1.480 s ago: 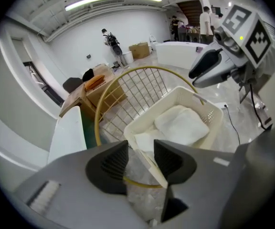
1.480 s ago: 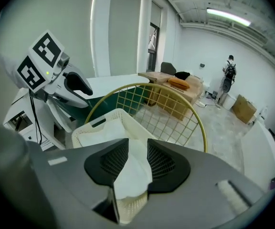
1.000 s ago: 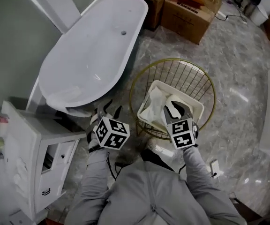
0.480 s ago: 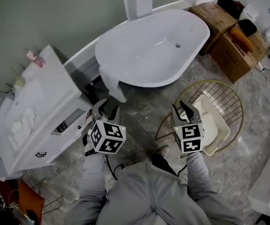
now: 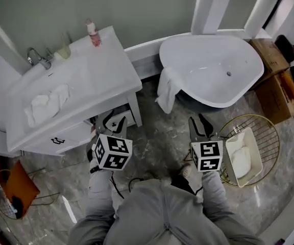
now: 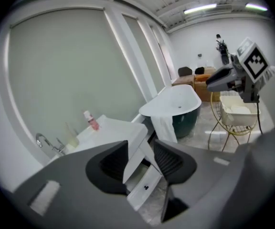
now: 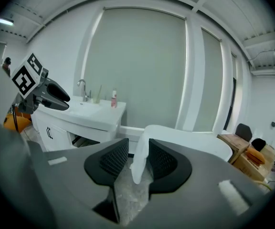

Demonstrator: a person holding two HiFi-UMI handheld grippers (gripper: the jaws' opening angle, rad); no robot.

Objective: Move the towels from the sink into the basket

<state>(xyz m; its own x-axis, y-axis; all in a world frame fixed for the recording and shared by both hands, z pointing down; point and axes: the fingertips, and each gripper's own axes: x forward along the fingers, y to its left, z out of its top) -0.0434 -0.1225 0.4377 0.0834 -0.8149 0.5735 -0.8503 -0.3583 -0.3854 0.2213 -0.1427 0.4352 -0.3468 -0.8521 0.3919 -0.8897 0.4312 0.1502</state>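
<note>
Our left gripper (image 5: 114,122) hangs in the air just off the front corner of the vanity (image 5: 106,75). We read its jaws as a narrow gap apart with nothing between them. Its own view shows only the vanity's corner far behind that gap. Our right gripper (image 5: 198,125) is held at three o'clock from the left one, above the marble floor (image 5: 157,137). Its jaws are also narrowly parted and empty. Through them, in its own view, we see the hanging towel (image 7: 140,161), but that cloth is well behind the pads and not touched.

The sink towel (image 5: 47,102) lies crumpled and white in the sink (image 5: 60,79). It is at about ten o'clock from the left gripper and well apart from both grippers. The faucet (image 5: 37,59) stands at the sink's back edge, at twelve o'clock from this towel. A pink bottle (image 5: 92,33) stands on the vanity's far corner at one o'clock.

The basket (image 5: 269,131), of gold wire, stands on the floor near the right gripper, at four o'clock from it. Inside sits a white bin (image 5: 230,146) holding white towels (image 5: 243,160).

The bath (image 5: 213,68) is at one o'clock from the right gripper. The hanging towel drapes over its near rim, at eleven o'clock from that gripper. Brown boxes (image 5: 277,80) stand at three o'clock from the bath.
</note>
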